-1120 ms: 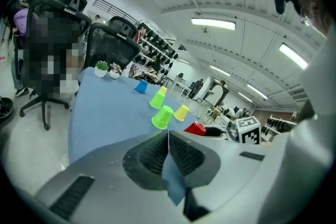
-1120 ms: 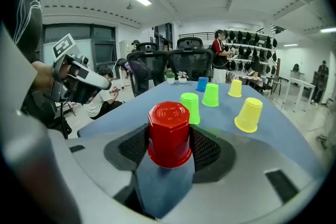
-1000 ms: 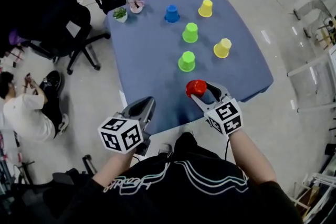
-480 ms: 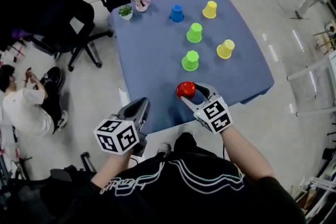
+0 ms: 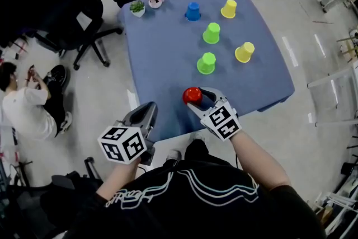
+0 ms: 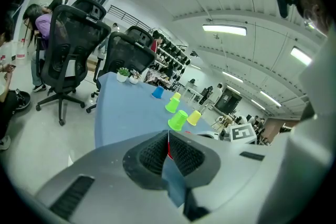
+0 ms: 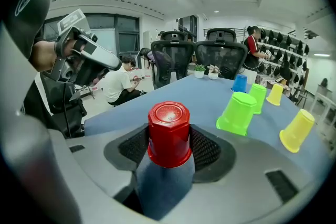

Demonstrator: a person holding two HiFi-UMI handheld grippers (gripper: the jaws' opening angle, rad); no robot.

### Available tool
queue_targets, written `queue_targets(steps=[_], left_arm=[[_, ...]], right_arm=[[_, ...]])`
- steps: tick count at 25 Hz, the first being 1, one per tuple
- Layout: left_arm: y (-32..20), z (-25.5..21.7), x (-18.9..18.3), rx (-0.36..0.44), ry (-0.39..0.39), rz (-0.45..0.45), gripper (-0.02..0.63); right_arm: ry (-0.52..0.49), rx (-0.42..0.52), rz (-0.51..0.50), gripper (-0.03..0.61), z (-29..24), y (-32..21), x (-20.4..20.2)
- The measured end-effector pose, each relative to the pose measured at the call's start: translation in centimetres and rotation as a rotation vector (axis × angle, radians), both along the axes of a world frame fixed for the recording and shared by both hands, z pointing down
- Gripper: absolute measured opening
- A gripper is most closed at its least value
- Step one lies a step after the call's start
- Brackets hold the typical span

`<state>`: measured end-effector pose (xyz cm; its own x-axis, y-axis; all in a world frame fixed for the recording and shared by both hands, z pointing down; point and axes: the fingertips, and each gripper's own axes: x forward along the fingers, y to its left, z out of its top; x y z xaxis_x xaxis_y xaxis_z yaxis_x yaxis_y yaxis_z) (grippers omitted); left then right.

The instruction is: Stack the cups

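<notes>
Right gripper [image 5: 200,98]: its jaws are clamped on the side walls of the red cup [image 5: 192,95], so the open mouth is left free underneath.
Red cup: it is held mouth down and base up, near the near edge of the table [image 5: 162,59]. Whether its rim touches the blue cloth cannot be told. This posture is judged to be kept so that the cup can be dropped straight over another inverted cup.
Left gripper [image 5: 146,112]: its jaws are pressed together with nothing between them. It is held off the near left corner of the table and is judged to be parked clear of the working hand.
Cups on the table: five are set mouth down and well apart, which leaves room for jaws on either side of each.
Near green cup [image 5: 206,62]: it stands toward the middle of the table, the closest to the red cup, and is judged the likeliest base for the stack.
Other cups: a second green cup [image 5: 211,33] and a yellow cup [image 5: 244,52] stand beyond it. A blue cup [image 5: 193,11] and another yellow cup [image 5: 228,8] stand by the far edge.
Far left corner: two small potted plants [image 5: 137,8] are kept there, away from the cups.
Progress: no cup is seen stacked yet.
</notes>
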<state>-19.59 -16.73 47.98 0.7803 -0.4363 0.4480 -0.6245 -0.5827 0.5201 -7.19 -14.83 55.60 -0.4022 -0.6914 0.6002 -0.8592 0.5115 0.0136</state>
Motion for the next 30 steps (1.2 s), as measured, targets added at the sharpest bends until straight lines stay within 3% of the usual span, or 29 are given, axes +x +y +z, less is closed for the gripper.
queue_targets(steps=[7,15,21,30], left_arm=[[0.0,0.4,0.3,-0.007,0.002,-0.005,0.028],[-0.1,0.3,1.4,-0.004,0.006,0.003,0.028],[-0.5,0.0,2.8,0.006,0.008,0.009,0.028],[-1.3,-0.2,5.1,0.025,0.004,-0.005,0.029]], right_arm=[[-0.043,-0.009,-0.012,0.259,0.1,-0.1,-0.3],[-0.124,0.012,-0.051,0.306,-2.0,0.6,-0.3],[-0.169,0.057,-0.041,0.31,-4.7,0.8,1.6],[-0.144,0.116,0.008,0.31,-6.5,-1.5,6.5]])
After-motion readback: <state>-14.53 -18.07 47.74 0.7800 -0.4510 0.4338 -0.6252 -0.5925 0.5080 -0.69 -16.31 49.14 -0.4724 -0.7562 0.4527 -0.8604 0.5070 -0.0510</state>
